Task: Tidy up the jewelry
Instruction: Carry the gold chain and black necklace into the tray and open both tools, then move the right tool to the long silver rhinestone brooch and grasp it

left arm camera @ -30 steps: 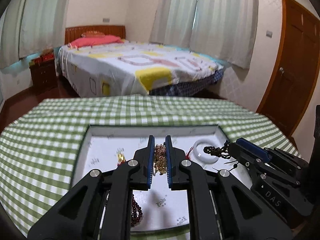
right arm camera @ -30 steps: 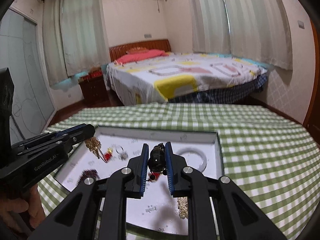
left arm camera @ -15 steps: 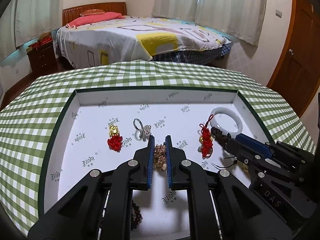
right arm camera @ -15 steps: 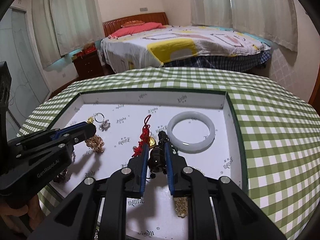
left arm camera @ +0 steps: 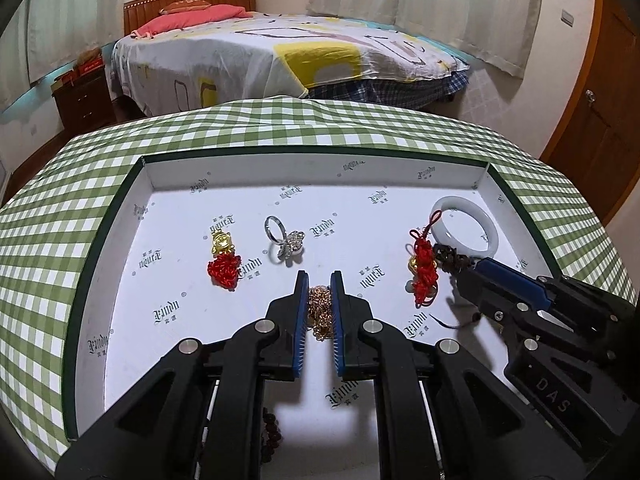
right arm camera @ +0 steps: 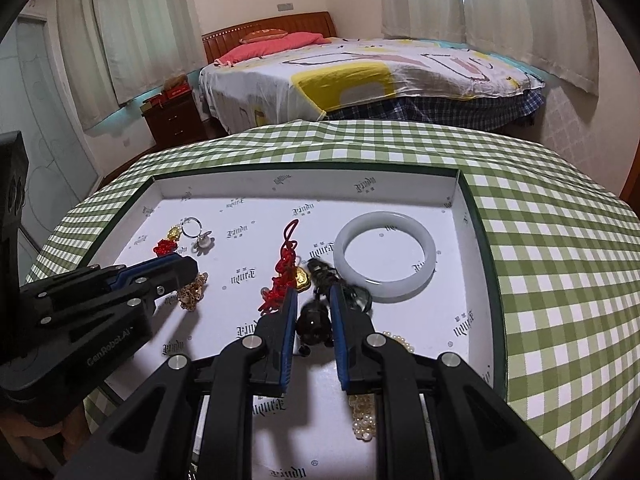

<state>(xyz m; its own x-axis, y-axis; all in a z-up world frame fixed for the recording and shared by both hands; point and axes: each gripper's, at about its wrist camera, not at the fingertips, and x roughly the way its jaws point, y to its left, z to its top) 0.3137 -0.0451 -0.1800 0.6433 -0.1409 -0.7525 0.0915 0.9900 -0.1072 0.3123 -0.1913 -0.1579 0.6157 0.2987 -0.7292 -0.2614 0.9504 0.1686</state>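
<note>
both grippers hold jewelry over the white tray (left arm camera: 120, 248)
left gripper (left arm camera: 319, 280) clamps a gold chain (left arm camera: 320, 312); right gripper (right arm camera: 314, 300) pinches a dark bead bracelet (right arm camera: 316, 322) beside the jade bangle (right arm camera: 386, 256).

We see tray (left arm camera: 120, 240): matt white printed card | bangle (right arm camera: 386, 258): glossy, smooth, stone-like | gold chain (left arm camera: 319, 310): shiny metal | ring (left arm camera: 280, 236): polished silver metal | knot charms (left arm camera: 225, 270): red cord, gilt | worktop cloth (left arm camera: 280, 128): matt checked fabric | grippers (left arm camera: 318, 292): matt black plastic, blue ribbed pads.
</note>
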